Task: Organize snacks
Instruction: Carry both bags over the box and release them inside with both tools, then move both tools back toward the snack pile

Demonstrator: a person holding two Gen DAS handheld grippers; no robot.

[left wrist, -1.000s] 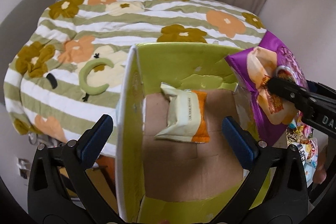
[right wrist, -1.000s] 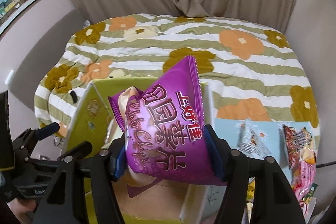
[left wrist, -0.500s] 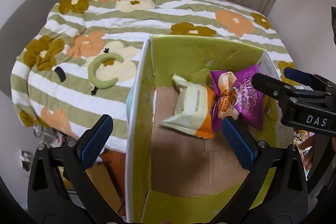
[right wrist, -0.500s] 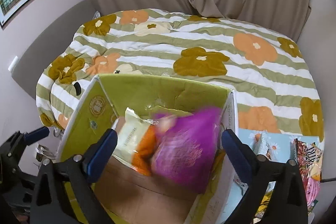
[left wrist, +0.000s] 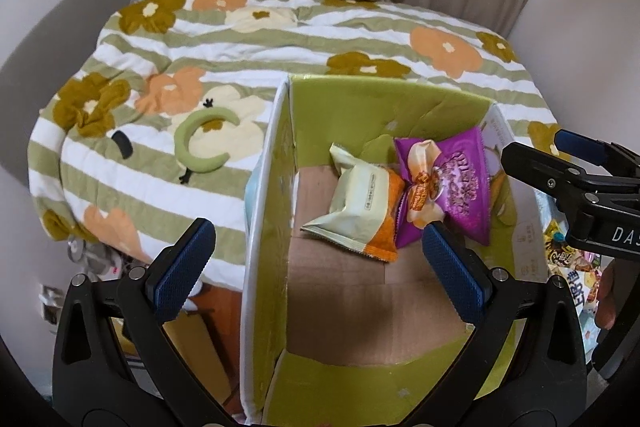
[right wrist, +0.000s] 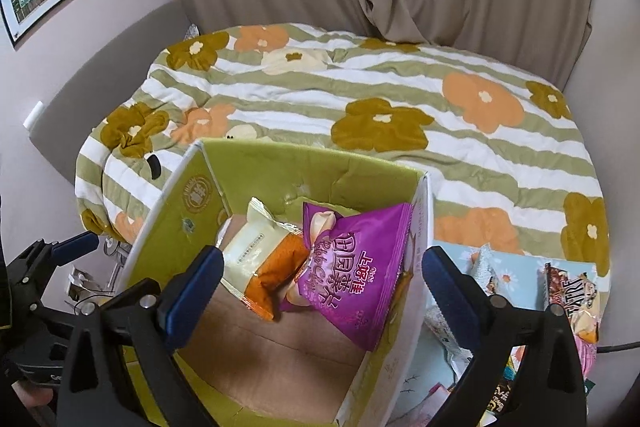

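Note:
An open green cardboard box [left wrist: 276, 187] [right wrist: 172, 223] stands in front of the bed. Inside lie a cream-and-orange snack pack [left wrist: 360, 203] [right wrist: 260, 259] and a purple chips bag [left wrist: 456, 187] [right wrist: 356, 279], which leans against the box's right wall. My left gripper [left wrist: 316, 267] is open and empty, straddling the box's left wall. My right gripper [right wrist: 320, 287] is open and empty above the box; it shows at the right edge of the left wrist view [left wrist: 572, 179].
A bed with a flowered green-striped quilt [left wrist: 280, 39] [right wrist: 400, 99] lies behind the box. Several loose snack packs [right wrist: 572, 299] [left wrist: 568, 259] lie on a light blue surface right of the box. Curtains hang behind the bed.
My right gripper opened and let go of the purple chips bag, which dropped into the box beside the cream-and-orange pack. The right gripper then drew back and up.

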